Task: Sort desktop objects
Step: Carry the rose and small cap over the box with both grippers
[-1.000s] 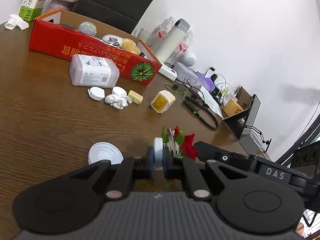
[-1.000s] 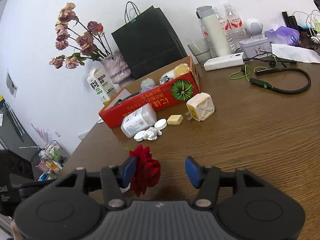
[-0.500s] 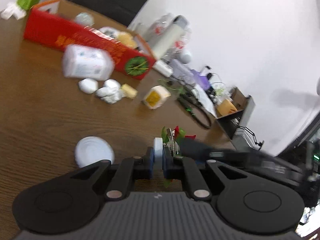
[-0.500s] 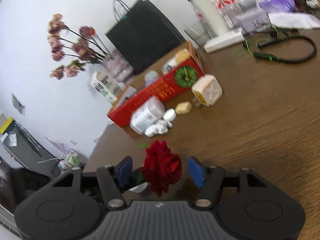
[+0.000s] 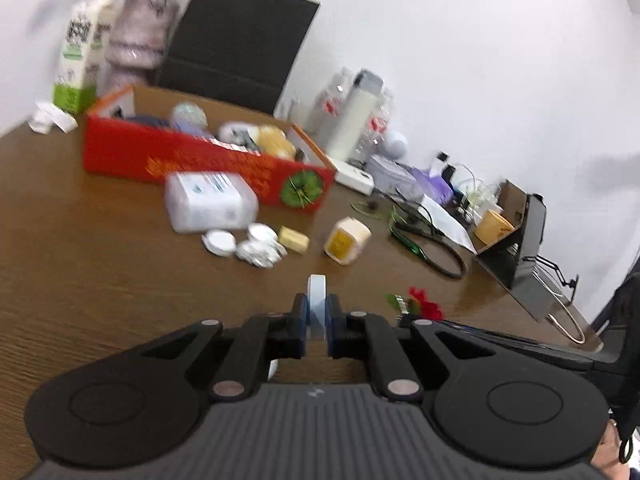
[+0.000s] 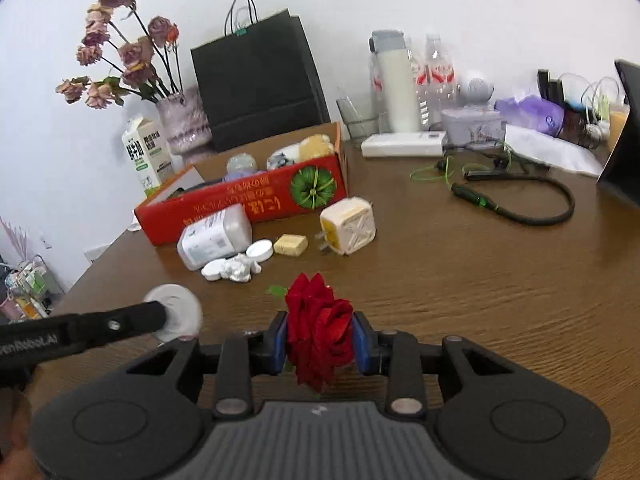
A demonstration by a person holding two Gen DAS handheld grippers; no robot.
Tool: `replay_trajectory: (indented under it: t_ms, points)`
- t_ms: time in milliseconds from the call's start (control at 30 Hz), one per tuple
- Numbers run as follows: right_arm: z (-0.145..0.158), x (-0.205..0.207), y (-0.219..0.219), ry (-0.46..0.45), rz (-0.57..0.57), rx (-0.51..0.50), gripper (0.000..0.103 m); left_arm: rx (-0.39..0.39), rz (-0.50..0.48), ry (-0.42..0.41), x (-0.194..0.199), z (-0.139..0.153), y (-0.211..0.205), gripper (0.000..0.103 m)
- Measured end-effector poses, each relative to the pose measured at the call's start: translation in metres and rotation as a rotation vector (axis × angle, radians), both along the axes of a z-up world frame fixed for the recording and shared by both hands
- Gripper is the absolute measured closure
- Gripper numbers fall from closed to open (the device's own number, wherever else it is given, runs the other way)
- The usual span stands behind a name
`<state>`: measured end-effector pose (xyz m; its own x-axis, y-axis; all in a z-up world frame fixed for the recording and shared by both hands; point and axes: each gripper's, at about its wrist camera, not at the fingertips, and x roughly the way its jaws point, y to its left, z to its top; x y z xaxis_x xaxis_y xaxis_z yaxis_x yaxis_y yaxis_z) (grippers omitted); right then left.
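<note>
My left gripper (image 5: 317, 320) is shut on a white round lid (image 5: 317, 300), held on edge above the brown table; from the right wrist view the lid (image 6: 176, 312) shows flat-on at the tip of the left gripper. My right gripper (image 6: 320, 340) is shut on a red rose (image 6: 318, 332); the rose (image 5: 424, 306) also shows to the right in the left wrist view. A red cardboard box (image 6: 248, 204) with several items inside stands farther back. In front of it lie a white plastic bottle (image 6: 214, 236), a white cap (image 6: 260, 249), crumpled white paper (image 6: 236, 270), a yellow block (image 6: 291, 245) and a cream charger plug (image 6: 348, 226).
A vase of dried roses (image 6: 182, 120), a milk carton (image 6: 146, 156) and a black paper bag (image 6: 256, 80) stand at the back. Bottles (image 6: 400, 80), a white power bank (image 6: 404, 145), a black neckband cable (image 6: 520, 200) and a laptop (image 5: 528, 240) crowd the right side.
My right gripper has closed on the red rose, which was loose between open fingers. My left gripper, still holding the lid, has lifted and turned toward the red box.
</note>
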<state>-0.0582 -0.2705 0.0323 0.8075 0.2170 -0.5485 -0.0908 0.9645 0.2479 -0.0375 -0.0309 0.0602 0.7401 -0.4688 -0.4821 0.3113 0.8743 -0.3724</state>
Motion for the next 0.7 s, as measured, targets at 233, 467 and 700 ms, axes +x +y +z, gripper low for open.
replay_trajectory:
  t_ms: [233,467,700]
  points:
    - [0.021,-0.024,0.018,-0.05,0.101,-0.039,0.071,0.145,0.111,-0.132,-0.043,0.019,0.013,0.094]
    - [0.025,-0.066,0.034,-0.094,0.114,-0.112,0.071,0.224,0.236,-0.167,-0.085,0.015,0.019,0.093]
    - [0.048,-0.074,0.039,-0.205,0.109,-0.109,0.07,0.235,0.225,-0.257,-0.089,0.036,0.011,0.093]
